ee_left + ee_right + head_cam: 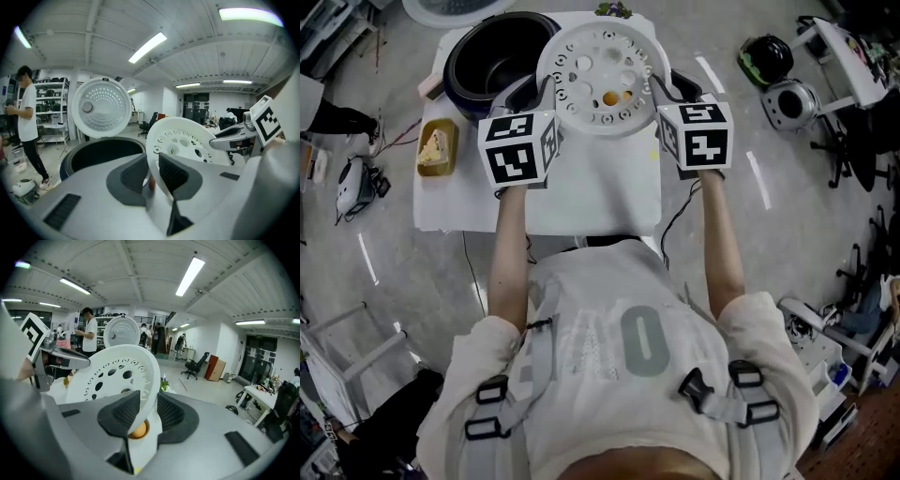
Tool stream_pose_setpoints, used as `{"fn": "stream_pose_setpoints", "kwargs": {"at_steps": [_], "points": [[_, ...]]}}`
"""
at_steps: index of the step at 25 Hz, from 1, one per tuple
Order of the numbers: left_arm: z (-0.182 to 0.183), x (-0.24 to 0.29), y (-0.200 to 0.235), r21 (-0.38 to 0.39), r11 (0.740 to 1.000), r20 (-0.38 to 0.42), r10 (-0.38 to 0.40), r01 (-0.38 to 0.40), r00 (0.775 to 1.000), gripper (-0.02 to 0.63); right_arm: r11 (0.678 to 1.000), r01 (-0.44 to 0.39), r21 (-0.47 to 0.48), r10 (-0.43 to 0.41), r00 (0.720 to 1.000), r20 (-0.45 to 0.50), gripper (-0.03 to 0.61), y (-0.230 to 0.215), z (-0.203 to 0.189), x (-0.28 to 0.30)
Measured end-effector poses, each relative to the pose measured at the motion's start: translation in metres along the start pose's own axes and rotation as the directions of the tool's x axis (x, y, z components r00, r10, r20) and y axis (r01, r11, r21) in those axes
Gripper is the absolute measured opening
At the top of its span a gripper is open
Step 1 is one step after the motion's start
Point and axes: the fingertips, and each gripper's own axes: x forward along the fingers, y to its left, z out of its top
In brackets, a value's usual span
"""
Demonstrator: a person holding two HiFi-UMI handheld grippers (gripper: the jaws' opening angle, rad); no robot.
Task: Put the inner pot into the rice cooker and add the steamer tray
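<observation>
White perforated round steamer tray (598, 75) hangs rim-clamped between left gripper (546, 92) and right gripper (659, 91); next, probably seat it level in the dark rice cooker (459, 89).

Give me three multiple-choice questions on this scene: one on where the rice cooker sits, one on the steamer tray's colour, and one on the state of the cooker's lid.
1. In the head view, where is the rice cooker relative to the steamer tray?
A. to its left
B. to its right
C. on the floor

2. What colour is the steamer tray?
A. black
B. white
C. yellow

3. How is the cooker's lid?
A. open
B. shut
C. held in the jaws

Answers:
1 A: in the head view the dark cooker shows just left of the tray.
2 B: all three views show a white perforated disc.
3 A: in the left gripper view the lid stands upright behind the cooker's open mouth.
</observation>
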Motion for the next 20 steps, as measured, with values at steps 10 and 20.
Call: {"fn": "stream_pose_setpoints", "kwargs": {"at_steps": [10, 20], "points": [[0.066, -0.015, 0.098, 0.029, 0.982, 0.090, 0.182, -0.185, 0.979, 0.089, 0.985, -0.112, -0.128, 0.129, 0.983, 0.131, 0.123, 0.046, 0.117, 0.063], [0.065, -0.013, 0.178, 0.010, 0.955, 0.042, 0.296, -0.296, 0.954, 0.091, 0.954, -0.224, -0.200, 0.244, 0.967, 0.080, 0.126, 0.101, 0.153, 0.139]]}}
